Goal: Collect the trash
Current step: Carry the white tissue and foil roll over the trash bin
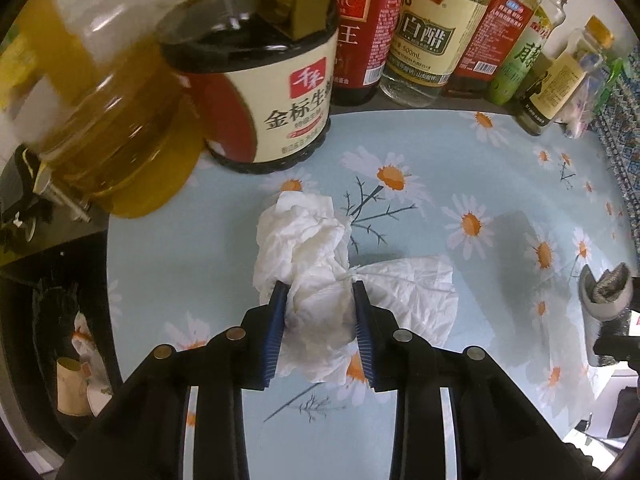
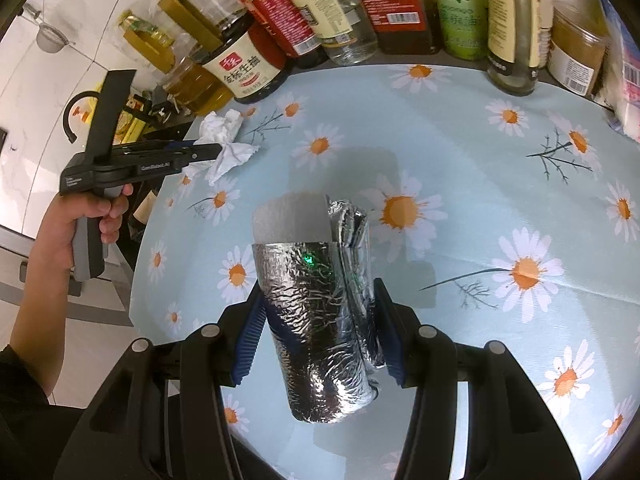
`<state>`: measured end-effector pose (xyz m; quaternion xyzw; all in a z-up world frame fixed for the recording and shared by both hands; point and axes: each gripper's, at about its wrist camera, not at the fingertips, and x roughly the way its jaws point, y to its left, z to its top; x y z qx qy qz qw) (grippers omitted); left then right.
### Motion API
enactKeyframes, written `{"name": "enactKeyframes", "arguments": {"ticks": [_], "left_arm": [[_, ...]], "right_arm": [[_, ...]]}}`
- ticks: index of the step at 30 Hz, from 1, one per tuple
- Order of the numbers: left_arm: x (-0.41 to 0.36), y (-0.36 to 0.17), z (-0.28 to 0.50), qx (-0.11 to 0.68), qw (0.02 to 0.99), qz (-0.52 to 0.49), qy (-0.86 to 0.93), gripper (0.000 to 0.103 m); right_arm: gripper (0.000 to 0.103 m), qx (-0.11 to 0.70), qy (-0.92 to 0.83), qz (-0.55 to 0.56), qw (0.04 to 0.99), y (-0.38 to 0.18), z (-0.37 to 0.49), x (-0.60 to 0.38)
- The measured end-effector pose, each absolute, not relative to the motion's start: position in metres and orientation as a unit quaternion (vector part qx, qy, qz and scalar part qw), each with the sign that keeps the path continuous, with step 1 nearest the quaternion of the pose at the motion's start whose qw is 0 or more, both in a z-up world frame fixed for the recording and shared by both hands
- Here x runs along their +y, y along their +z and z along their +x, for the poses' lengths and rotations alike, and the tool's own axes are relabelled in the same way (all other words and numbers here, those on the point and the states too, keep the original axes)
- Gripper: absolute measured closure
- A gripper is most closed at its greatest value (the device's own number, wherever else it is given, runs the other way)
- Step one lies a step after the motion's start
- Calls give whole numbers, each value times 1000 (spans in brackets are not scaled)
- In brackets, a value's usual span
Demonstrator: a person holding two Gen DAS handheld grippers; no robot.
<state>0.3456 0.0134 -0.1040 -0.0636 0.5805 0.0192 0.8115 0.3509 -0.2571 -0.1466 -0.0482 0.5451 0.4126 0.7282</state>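
Observation:
A crumpled white tissue [image 1: 316,264] lies on the daisy-print tablecloth [image 1: 460,168]. My left gripper [image 1: 320,292] has its blue pads on both sides of the tissue and is shut on it. The tissue also shows in the right wrist view [image 2: 226,142], held by the left gripper [image 2: 216,151] near the table's left edge. My right gripper [image 2: 318,296] is shut on a rolled silver foil wrapper [image 2: 316,312] with a grey foam core at its far end, held just above the cloth.
A row of sauce, vinegar and oil bottles [image 1: 424,32] lines the table's back edge; a soy sauce jug [image 1: 272,92] and an oil jug [image 1: 108,128] stand close to the tissue. A trash bin [image 1: 76,368] sits below the table's left edge.

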Motion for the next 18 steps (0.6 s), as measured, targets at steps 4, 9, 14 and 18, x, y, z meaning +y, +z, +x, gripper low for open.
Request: {"name": "enactKeyframes", "arguments": {"ticks": [4,9,14,18], "left_arm": [[22,-95,328,573,816,-72,19,72],[40,-88,302,563,822,-82,20,72],[57,-83,274,555,827,-91,22,72],[72,-79,256,549,830,-97,24,72]], "right_arm": [[51,547,418,-62,723,-145,344,-240],[51,546,428,-81,715,-140,330,-211],[51,544,440,-101,707,-137,313,-179],[51,543,447,-114,702,-135,299,-153]]}}
